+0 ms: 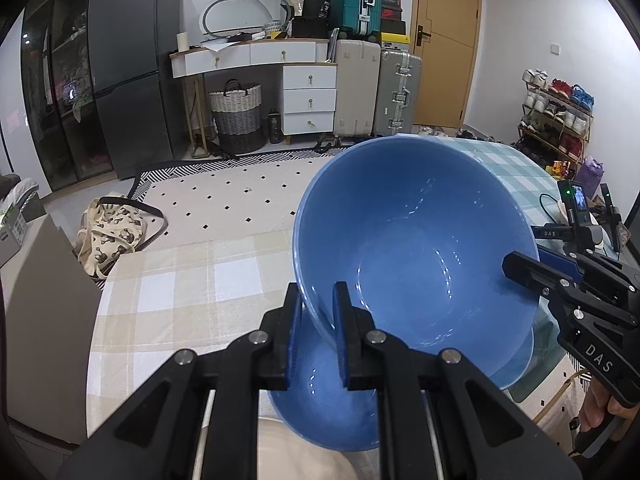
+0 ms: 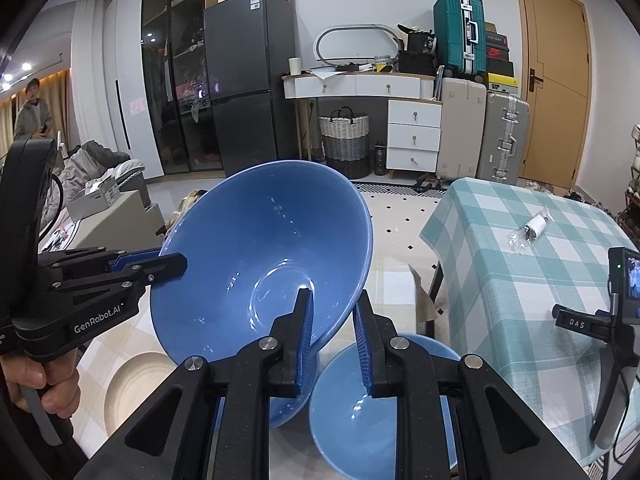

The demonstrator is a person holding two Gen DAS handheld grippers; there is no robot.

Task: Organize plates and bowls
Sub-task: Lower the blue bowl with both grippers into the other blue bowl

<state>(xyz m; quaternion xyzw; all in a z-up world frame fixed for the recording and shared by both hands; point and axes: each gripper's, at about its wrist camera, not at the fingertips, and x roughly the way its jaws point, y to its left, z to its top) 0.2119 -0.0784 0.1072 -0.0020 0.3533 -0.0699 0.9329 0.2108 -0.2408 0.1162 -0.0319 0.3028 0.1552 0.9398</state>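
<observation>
Big blue bowl point(image 1: 412, 248) is up off the table, tipped steeply, its open mouth facing both cameras. The left gripper point(image 1: 318, 332) has it by the near rim, jaws clamped tight with one pad inside and one outside the wall. From the right wrist view that same gripper comes in from the left edge, a person's hand point(image 2: 44, 384) wrapped round its handle, pinching the bowl's left rim. The right gripper point(image 2: 334, 344) is on the opposite rim: its left pad lies against the inside of the bowl wall, the other pad stands a little clear of the outside, so the jaws look only narrowly parted and I cannot tell whether they truly grip. Below it, near the table's front edge, sits a second, smaller blue bowl point(image 2: 352, 400), upright. A cream plate point(image 2: 132, 384) lies flat on the beige checked tablecloth point(image 1: 180, 288), left of the lifted bowl. Beside it, a table in green checked cloth point(image 2: 520, 264) carries a small wrapped item point(image 2: 530, 230)
</observation>
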